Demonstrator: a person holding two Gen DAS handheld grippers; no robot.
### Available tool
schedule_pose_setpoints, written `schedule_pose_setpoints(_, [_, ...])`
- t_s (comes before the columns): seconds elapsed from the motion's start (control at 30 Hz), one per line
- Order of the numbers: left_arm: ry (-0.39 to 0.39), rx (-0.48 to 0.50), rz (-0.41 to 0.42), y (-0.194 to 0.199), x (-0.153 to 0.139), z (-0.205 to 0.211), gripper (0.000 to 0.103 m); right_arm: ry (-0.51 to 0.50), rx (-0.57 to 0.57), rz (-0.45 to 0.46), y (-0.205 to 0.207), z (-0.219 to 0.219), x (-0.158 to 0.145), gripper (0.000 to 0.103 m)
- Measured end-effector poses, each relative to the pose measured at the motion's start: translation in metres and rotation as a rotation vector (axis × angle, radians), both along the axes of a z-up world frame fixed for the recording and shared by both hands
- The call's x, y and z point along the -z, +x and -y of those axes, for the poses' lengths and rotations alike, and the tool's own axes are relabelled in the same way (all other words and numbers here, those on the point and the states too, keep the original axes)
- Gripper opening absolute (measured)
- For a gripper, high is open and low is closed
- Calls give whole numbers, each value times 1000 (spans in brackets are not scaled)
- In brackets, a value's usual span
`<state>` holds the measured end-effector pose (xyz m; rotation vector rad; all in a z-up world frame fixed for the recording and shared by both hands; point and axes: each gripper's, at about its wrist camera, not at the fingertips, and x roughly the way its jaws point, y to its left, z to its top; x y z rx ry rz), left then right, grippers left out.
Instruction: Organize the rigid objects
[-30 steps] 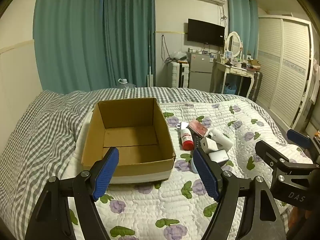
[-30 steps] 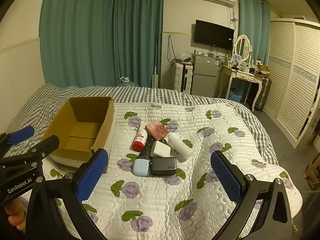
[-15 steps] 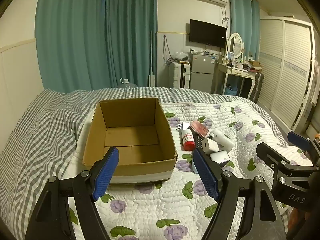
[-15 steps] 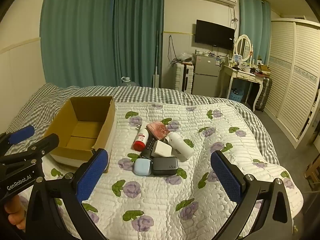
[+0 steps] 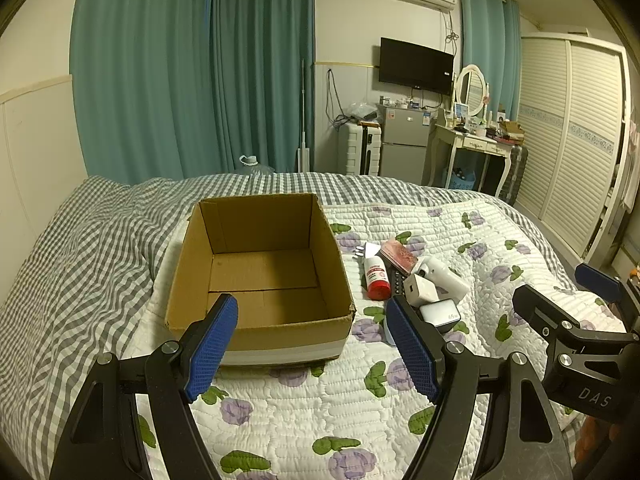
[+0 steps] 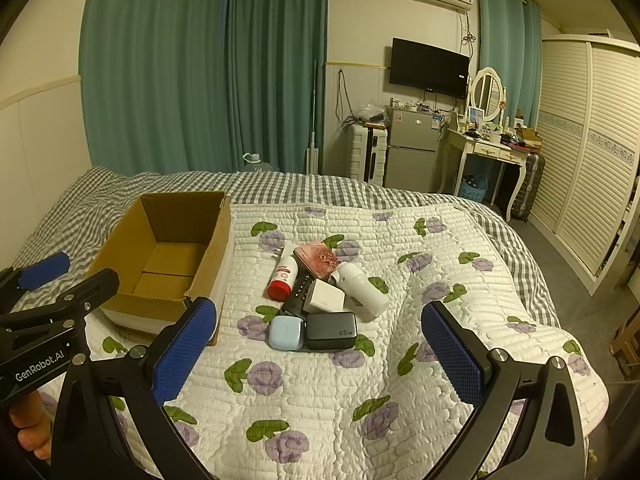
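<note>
An open, empty cardboard box (image 5: 260, 276) (image 6: 160, 264) sits on the bed. Right of it lies a pile of small items: a white bottle with a red cap (image 6: 283, 276), a pink case (image 6: 318, 258), a white charger cube (image 6: 326, 296), a white cylinder (image 6: 362, 290), a black remote (image 6: 298, 292), a light blue case (image 6: 286, 333) and a dark power bank (image 6: 332, 330). My left gripper (image 5: 312, 344) is open and empty in front of the box. My right gripper (image 6: 320, 356) is open and empty, held just short of the pile.
The bed has a floral white quilt (image 6: 360, 380) over a grey checked sheet (image 5: 72, 264). Teal curtains (image 5: 192, 72), a small fridge (image 6: 412, 156), a dressing table (image 6: 488, 148) and a louvred wardrobe (image 6: 592, 152) stand beyond the bed.
Both grippers have drifted slightly; the box and the pile look marginally farther in the left wrist view. Nothing was taken hold of or moved.
</note>
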<state>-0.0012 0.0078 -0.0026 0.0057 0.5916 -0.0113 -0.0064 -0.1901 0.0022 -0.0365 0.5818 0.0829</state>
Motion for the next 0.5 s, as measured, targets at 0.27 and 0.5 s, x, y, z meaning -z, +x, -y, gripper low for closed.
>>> schedule_pose_setpoints(0.27, [0, -1, 0, 0, 0, 0, 79, 1, 0, -1, 2, 4, -2, 103])
schedule_pose_setpoints(0.5, [-1, -1, -1, 0, 0, 0, 79, 2, 0, -1, 0, 1, -1, 103])
